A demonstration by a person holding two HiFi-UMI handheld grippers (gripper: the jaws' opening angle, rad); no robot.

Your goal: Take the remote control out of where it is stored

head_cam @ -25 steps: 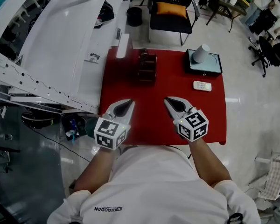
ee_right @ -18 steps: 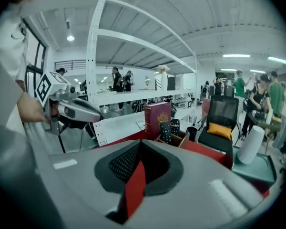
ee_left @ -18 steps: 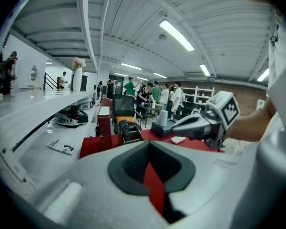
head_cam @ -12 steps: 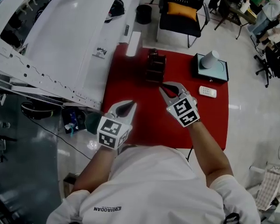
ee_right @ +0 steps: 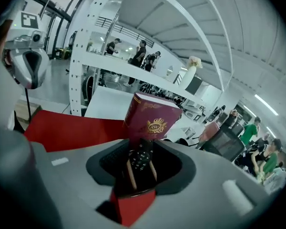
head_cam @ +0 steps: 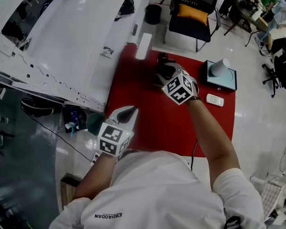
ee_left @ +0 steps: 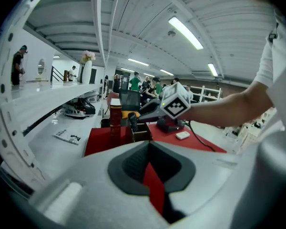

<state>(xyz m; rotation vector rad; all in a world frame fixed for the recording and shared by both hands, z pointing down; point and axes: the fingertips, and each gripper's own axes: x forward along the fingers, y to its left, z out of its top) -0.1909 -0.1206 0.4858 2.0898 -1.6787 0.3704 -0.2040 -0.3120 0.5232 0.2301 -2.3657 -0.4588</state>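
Jaws just spread wide, the right gripper (head_cam: 163, 70) straddles the ungripped black remote control (ee_right: 140, 156) standing in the wooden holder (ee_left: 140, 131), while the closed, empty left gripper (head_cam: 130, 111) hovers well away from it.

Open lab-office hall: white racking (head_cam: 62, 42), office chair (head_cam: 193, 25), ceiling strip lights (ee_left: 185, 32), people (ee_left: 136, 82) at desks.

A glossy pale tiled floor (head_cam: 257, 128) is seen at 3 o'clock in the head view. A large white perforated metal frame (head_cam: 62, 42) is spread from 9 to 11 o'clock. At the centre a rectangular table covered in red (head_cam: 148, 123) is placed. A black office chair with an orange cushion (head_cam: 190, 26) is set at 1 o'clock and a round black bin (head_cam: 153, 14) at 12. Long ceiling strip lights (ee_left: 185, 32) are lit. What may be further desks are crowded at 2 o'clock.
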